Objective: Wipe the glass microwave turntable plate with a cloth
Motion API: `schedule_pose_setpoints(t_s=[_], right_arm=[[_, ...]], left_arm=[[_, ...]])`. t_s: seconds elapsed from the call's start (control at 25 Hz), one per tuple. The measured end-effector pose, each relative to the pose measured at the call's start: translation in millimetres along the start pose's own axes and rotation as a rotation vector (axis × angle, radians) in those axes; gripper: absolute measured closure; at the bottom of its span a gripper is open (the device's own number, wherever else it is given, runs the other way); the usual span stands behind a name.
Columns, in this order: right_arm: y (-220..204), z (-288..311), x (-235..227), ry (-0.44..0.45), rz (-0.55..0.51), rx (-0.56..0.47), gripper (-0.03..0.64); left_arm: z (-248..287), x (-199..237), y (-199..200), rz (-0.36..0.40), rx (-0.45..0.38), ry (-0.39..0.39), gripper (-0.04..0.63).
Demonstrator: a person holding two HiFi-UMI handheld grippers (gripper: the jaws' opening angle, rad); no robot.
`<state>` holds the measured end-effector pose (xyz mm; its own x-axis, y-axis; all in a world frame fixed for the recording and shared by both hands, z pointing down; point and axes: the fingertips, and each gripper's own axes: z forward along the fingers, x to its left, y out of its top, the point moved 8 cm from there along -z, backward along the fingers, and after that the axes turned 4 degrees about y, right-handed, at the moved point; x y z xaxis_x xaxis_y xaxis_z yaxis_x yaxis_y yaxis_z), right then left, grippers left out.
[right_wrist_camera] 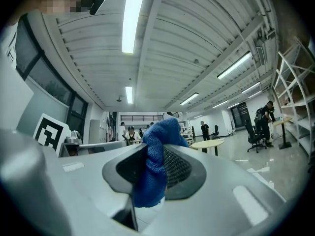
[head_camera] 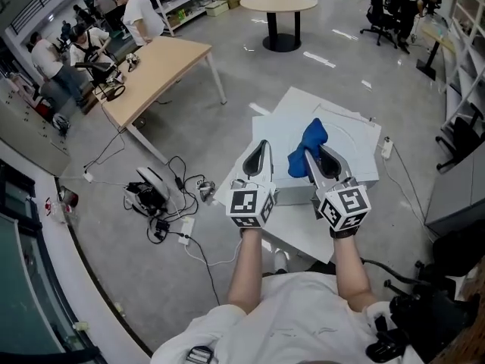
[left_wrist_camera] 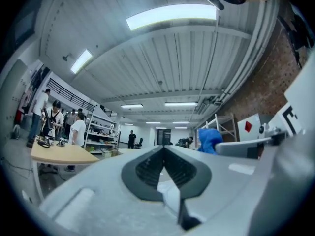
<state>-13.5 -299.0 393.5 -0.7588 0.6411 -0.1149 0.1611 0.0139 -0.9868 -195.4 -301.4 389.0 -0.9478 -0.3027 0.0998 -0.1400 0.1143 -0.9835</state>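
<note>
right gripper (head_camera: 313,154) clamped on the blue cloth (right_wrist_camera: 156,151), which bunches out past the tips | left gripper (head_camera: 261,149) pinched closed, nothing in it | both up over the white table (head_camera: 299,108) | glass plate (head_camera: 350,144) lies flat there beside the cloth, only a faint outline tbh

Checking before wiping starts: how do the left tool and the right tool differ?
The right tool is shut on the blue cloth; the left tool is shut on nothing. The right tool hangs over the middle of the white table; the left tool hangs over its left edge. Both are held side by side.
</note>
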Motion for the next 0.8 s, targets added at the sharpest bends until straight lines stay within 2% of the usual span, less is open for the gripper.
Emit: schedule_pose_setpoints(t_s=[0.24, 0.36, 0.44, 0.56, 0.72, 0.8], right_arm=[[-9, 0, -40, -0.069, -0.020, 0.031, 0.514], [-5, 5, -66, -0.073, -0.059, 0.053, 0.514], [-2, 8, -83, -0.098, -0.074, 0.081, 0.514], [-6, 4, -105, -0.121, -0.064, 0.124, 0.512], [-12, 10, -120, -0.070, -0.020, 0.192, 0.512], [-14, 18, -122, -0.014, -0.048, 0.231, 0.512]], left_arm=[[34, 3, -33, 0.042, 0.104, -0.075, 0.595], [52, 4, -39, 0.061, 0.173, -0.055, 0.595], [61, 2, -45, 0.053, 0.254, -0.036, 0.595], [68, -10, -62, 0.052, 0.421, -0.055, 0.594], [76, -8, -89, 0.128, 0.518, -0.083, 0.594], [80, -10, -99, 0.160, 0.573, -0.116, 0.594]])
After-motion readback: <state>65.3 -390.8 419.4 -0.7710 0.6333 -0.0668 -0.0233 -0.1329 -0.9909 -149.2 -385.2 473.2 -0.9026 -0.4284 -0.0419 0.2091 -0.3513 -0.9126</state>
